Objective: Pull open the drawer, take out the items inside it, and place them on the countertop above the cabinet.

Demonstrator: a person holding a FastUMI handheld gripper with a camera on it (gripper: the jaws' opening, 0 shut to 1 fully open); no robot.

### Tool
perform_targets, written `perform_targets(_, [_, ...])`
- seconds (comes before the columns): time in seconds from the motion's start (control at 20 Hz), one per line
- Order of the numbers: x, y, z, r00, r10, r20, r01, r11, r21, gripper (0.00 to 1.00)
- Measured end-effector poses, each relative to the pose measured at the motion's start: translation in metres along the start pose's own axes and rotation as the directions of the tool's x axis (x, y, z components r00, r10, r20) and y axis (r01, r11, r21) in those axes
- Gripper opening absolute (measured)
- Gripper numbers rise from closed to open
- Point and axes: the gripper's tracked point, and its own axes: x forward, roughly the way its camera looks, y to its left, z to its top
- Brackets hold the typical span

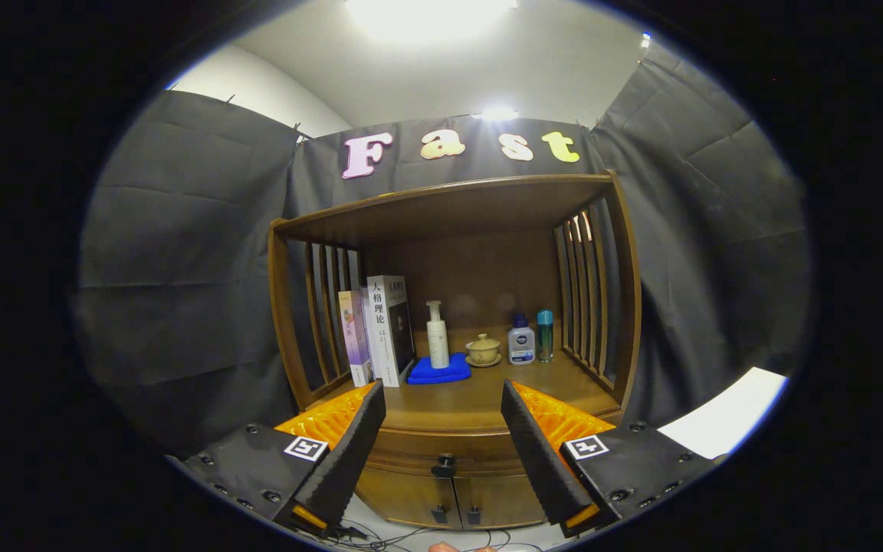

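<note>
Black ridged two-finger gripper [443, 402] spread wide, holding nothing, facing brown wooden cabinet [625, 307]. Closed wooden drawer [441, 448] with small dark knob [446, 461] between fingers, just ahead. Countertop [487, 395] above carries upright books [380, 330], white pump bottle [438, 335] on folded blue cloth [439, 371], lidded ceramic cup [482, 349], two small bottles [530, 337].

The gripper [443, 418] hangs spread wide before the closed drawer [441, 448] — its knob [445, 461] between the fingers.
</note>
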Motion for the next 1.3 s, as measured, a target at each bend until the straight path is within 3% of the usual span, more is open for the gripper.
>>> perform_targets(0.25, [0.007,-0.003,-0.003,0.999,-0.035,-0.002,0.035,0.999,-0.023,0.96])
perform_targets(1.2, [0.057,0.015,-0.085,0.989,-0.026,-0.143,0.020,0.999,-0.044,0.97])
perform_targets(1.3, [0.064,0.021,-0.094,0.989,0.006,-0.150,-0.011,0.999,-0.032,0.97])
